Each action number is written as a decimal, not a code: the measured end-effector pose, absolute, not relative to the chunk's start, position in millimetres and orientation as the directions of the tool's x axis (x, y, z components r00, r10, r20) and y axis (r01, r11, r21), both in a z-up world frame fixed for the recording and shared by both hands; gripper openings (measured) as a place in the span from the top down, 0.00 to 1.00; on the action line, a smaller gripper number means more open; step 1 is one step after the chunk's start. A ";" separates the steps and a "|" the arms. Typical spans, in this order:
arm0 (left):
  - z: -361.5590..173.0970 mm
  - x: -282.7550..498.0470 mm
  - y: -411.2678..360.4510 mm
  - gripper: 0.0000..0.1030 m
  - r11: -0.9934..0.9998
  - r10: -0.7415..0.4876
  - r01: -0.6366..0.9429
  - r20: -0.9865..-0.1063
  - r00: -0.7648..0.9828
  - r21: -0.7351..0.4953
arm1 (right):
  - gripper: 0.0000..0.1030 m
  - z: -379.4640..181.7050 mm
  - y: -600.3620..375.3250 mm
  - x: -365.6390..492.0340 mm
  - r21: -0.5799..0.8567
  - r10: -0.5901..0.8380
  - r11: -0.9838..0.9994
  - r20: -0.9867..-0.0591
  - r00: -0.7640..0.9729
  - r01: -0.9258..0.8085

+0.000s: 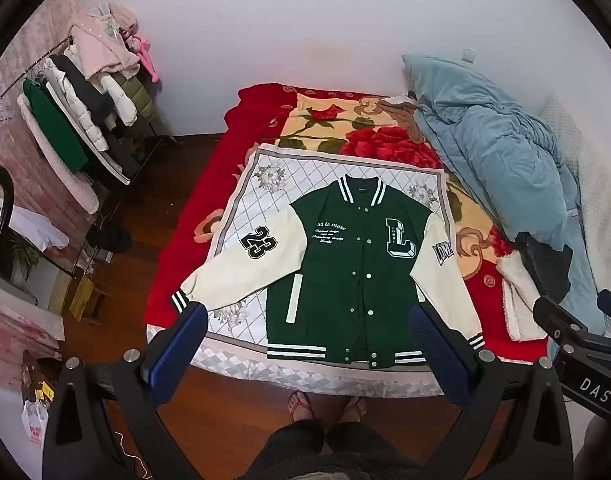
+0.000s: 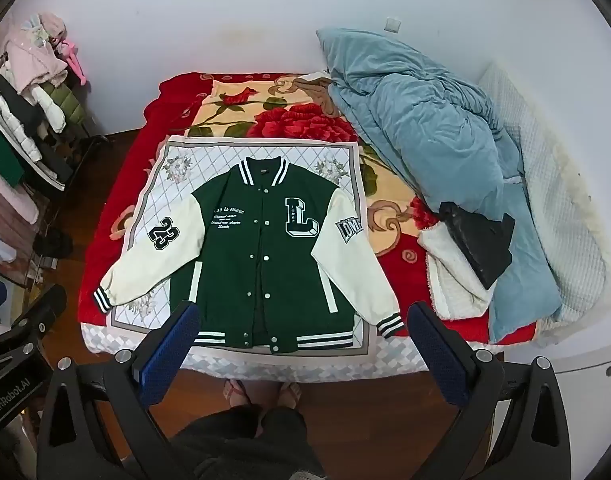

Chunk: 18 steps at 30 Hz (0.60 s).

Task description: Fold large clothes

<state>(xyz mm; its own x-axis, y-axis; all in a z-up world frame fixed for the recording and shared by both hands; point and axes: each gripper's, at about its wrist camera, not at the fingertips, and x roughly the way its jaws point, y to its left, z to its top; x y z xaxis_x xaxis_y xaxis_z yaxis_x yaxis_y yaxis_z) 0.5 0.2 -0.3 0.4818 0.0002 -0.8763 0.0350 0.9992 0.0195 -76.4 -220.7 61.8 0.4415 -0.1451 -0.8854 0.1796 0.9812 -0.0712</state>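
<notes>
Still unfolded, a green varsity jacket lies face up and snapped shut on a quilted mat at the near edge of a bed, collar toward the wall, cream sleeves angled out toward the hem corners. No fold shows yet; by the look of it, every step remains. Left gripper and right gripper hover above the hem, jaws spread wide, holding nothing. White "L" and "23" patches mark chest and sleeve.

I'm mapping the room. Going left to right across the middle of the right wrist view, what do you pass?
Clothes rack → cream sleeve with 23 → green jacket front → blue quilt → white blanket.
</notes>
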 end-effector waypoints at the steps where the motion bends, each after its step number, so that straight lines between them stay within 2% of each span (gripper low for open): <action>1: -0.2 0.3 -0.2 0.00 0.999 0.006 0.035 -0.874 0.486 0.026 | 0.00 62.1 -220.6 -77.1 -0.072 -0.147 0.981 -0.885 0.443 0.182; 18: -3.0 1.7 -2.6 0.00 0.999 -0.007 0.039 -0.871 0.492 0.015 | 0.00 69.4 -216.6 -83.3 -0.086 -0.159 0.980 -0.880 0.447 0.180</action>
